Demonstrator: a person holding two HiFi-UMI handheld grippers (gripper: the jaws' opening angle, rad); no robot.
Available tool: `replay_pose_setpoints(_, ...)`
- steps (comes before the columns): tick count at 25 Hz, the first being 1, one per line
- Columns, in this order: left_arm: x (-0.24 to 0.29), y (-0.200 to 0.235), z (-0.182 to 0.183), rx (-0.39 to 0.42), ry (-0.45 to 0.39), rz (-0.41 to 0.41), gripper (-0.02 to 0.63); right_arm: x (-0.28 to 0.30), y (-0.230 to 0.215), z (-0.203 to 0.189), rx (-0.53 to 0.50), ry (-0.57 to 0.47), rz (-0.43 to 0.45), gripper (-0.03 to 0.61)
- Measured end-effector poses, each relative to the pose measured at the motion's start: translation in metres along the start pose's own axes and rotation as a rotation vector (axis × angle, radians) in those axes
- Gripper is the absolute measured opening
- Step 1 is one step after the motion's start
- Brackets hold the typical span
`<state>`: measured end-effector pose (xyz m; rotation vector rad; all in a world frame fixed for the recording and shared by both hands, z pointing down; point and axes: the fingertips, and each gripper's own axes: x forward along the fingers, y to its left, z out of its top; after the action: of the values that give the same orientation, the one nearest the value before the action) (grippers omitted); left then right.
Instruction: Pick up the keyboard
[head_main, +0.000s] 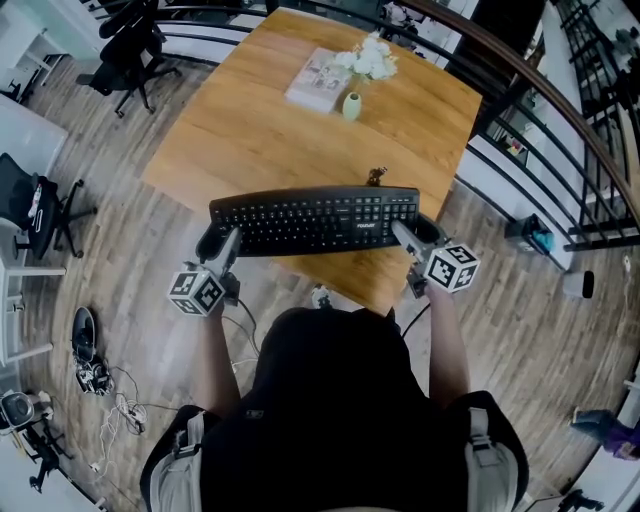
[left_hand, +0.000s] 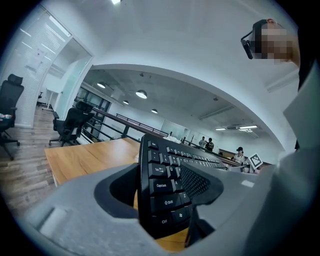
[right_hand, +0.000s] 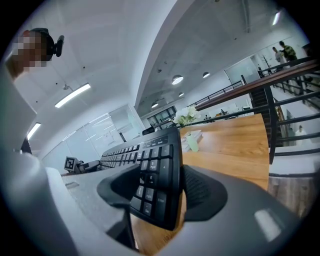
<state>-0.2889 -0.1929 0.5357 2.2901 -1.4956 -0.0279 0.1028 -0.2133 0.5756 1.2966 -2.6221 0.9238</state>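
**Item: keyboard (head_main: 315, 220), black, full-size.** It lies crosswise over the near corner of the wooden table (head_main: 250, 130), at 6 o'clock of the white vase (head_main: 352, 105), with both ends overhanging the table edges. Wood shows beneath it in both gripper views. Whether it is fully clear of the top cannot be told.

**Tool, left gripper (head_main: 220, 241).** It is clamped on the 9 o'clock end, jaws wide, one pad on the keys near the Caps Lock row and the other behind the underside.

**Tool, right gripper (head_main: 415, 232).** It is clamped on the 3 o'clock end over the number pad, jaws equally wide, with a pad on each face.

**Step in hand: the lift.** Judged best done by raising both ends together and level with an even squeeze. Unequal height would twist the board in the pads, and pads resting on keys may slip.

**Pose.** Both forearms reach forward from the body toward 12 o'clock, roughly parallel. The grippers point slightly downward, marker cubes nearest the person.
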Motion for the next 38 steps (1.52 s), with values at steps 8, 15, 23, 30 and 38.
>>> replay_pose_setpoints(8,0.0,0.0,0.004,-0.001,-0.006,0.003,0.27,-0.002,0.002,-0.001,0.008,-0.002,-0.002,0.253)
replay_pose_setpoints(15,0.0,0.001,0.001,-0.009,0.0,-0.004,0.27,-0.004,0.002,-0.005,0.019,0.011,-0.014,0.253)
replay_pose_setpoints(23,-0.011,0.003,-0.005,-0.009,-0.008,0.018,0.27,-0.003,0.006,-0.011,0.021,0.011,-0.021,0.253)
replay_pose_setpoints(30,-0.016,0.008,-0.003,-0.014,-0.015,0.022,0.27,0.001,0.013,-0.013,0.021,0.013,-0.018,0.253)
replay_pose_setpoints(38,-0.012,0.005,-0.004,-0.011,-0.011,0.013,0.27,-0.004,0.01,-0.011,0.022,0.009,-0.032,0.253)
